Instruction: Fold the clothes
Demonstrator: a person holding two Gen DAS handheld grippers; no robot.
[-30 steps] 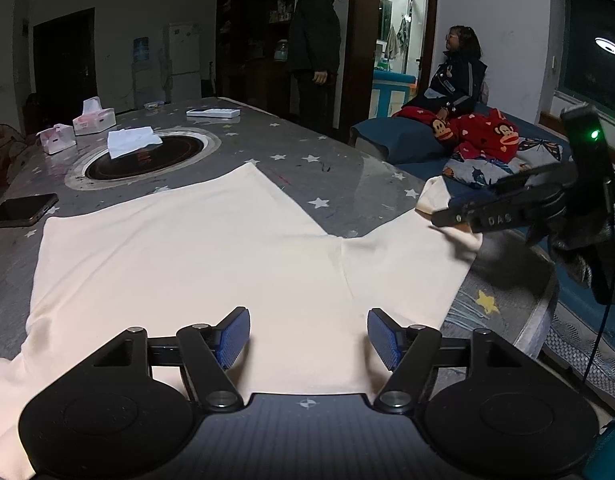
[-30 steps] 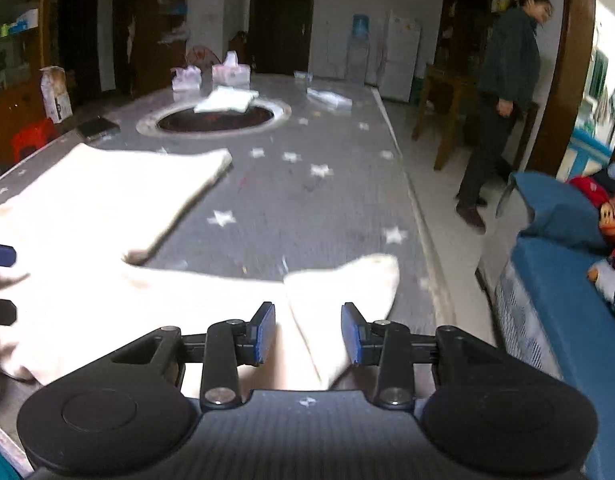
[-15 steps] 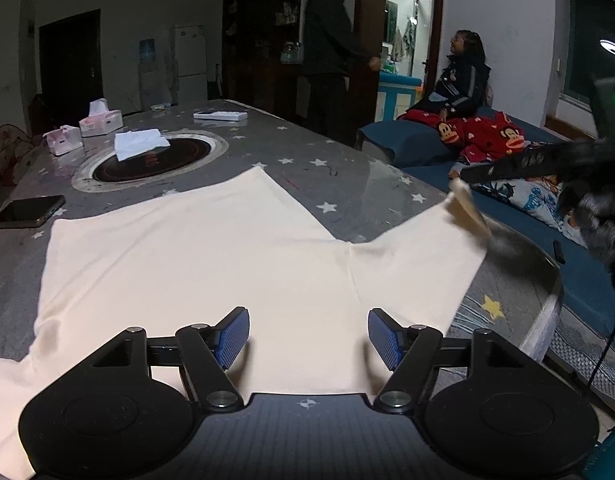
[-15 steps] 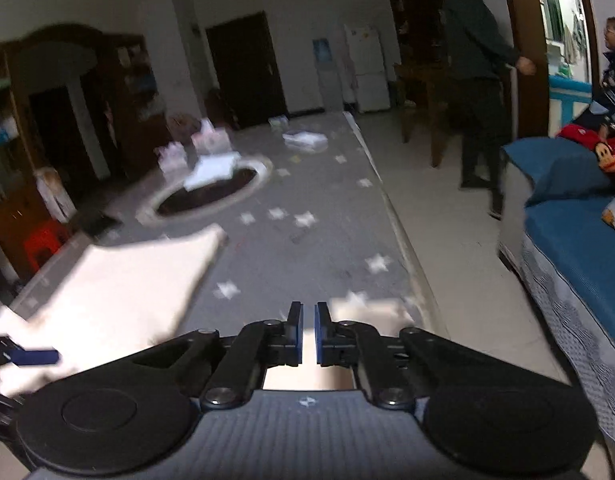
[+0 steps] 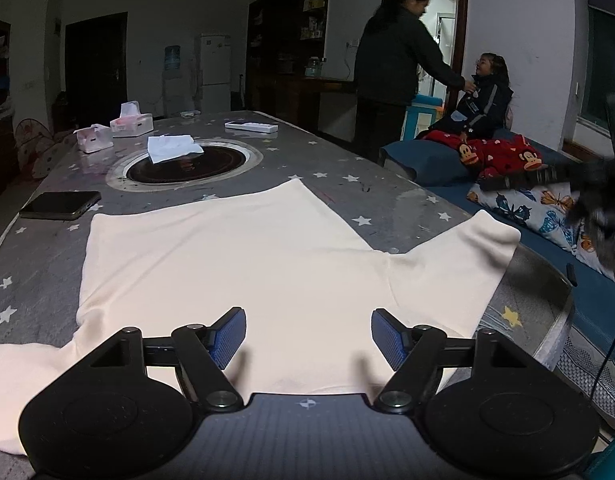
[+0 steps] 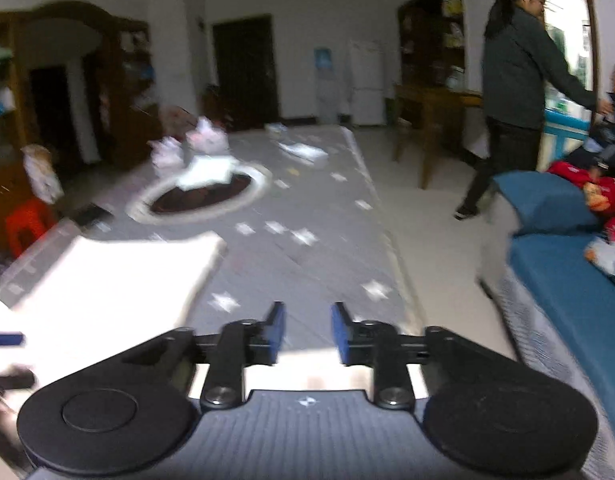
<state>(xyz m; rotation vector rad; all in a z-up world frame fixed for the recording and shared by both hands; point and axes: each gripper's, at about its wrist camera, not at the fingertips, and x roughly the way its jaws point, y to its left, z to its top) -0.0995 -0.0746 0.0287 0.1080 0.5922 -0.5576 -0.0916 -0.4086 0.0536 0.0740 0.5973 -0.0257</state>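
Cream cotton long-sleeved top (image 5: 243, 264) lay soft, light — best pinched at its sleeve cuff; left gripper (image 5: 307, 338) gaped empty, right gripper (image 6: 307, 334) was opening, nothing between.

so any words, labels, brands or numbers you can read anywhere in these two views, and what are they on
None can be read.
Water dispenser: blue label, print too small.
Tissue boxes: markings too small.
Shelf items: packaging too small and dark.
Right gripper, seen from the left wrist: blurred, any lettering unreadable.
Right wrist view: motion-blurred throughout.
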